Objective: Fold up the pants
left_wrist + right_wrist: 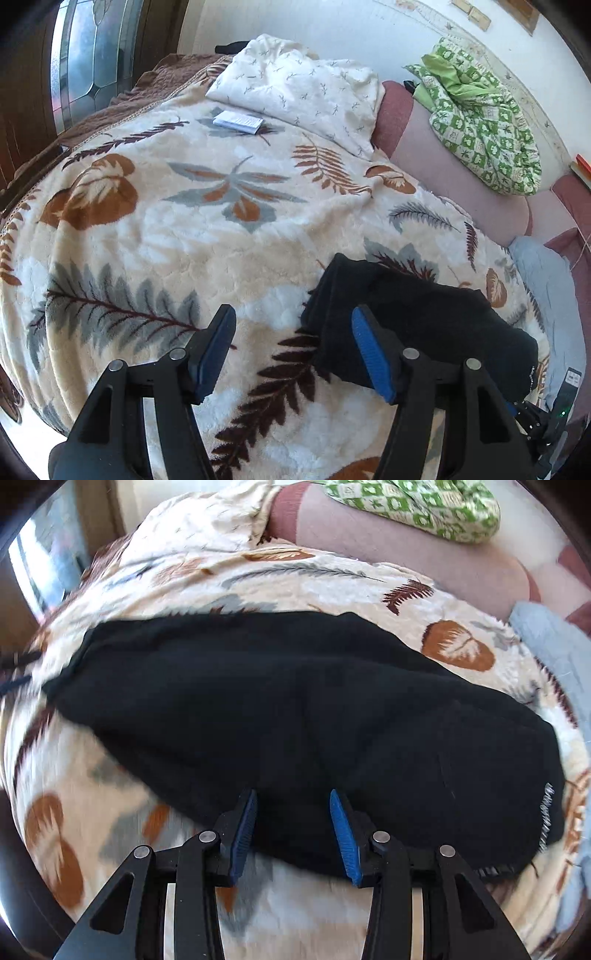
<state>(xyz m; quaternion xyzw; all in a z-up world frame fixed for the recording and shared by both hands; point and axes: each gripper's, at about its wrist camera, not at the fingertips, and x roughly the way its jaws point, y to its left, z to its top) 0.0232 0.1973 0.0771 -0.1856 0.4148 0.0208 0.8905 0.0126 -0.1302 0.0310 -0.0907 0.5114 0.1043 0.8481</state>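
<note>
The black pants (pixel 295 709) lie folded in a thick bundle on the leaf-patterned blanket (pixel 332 579). In the left wrist view the bundle (pixel 424 321) sits at the lower right. My left gripper (pixel 293 314) is open and empty above the blanket, its right finger (pixel 369 350) over the bundle's left end. My right gripper (pixel 291 797) is open and empty, its blue pads (pixel 343 834) hovering over the bundle's near edge. A white label (pixel 546 816) shows at the bundle's right end.
The blanket (pixel 166 229) covers a bed. A white pillow (pixel 303 88) and a small white box (pixel 238 122) lie at the far side. A green patterned cloth (pixel 484 122) rests on a pink bolster (pixel 443 170). A light blue cloth (pixel 546 291) lies at the right.
</note>
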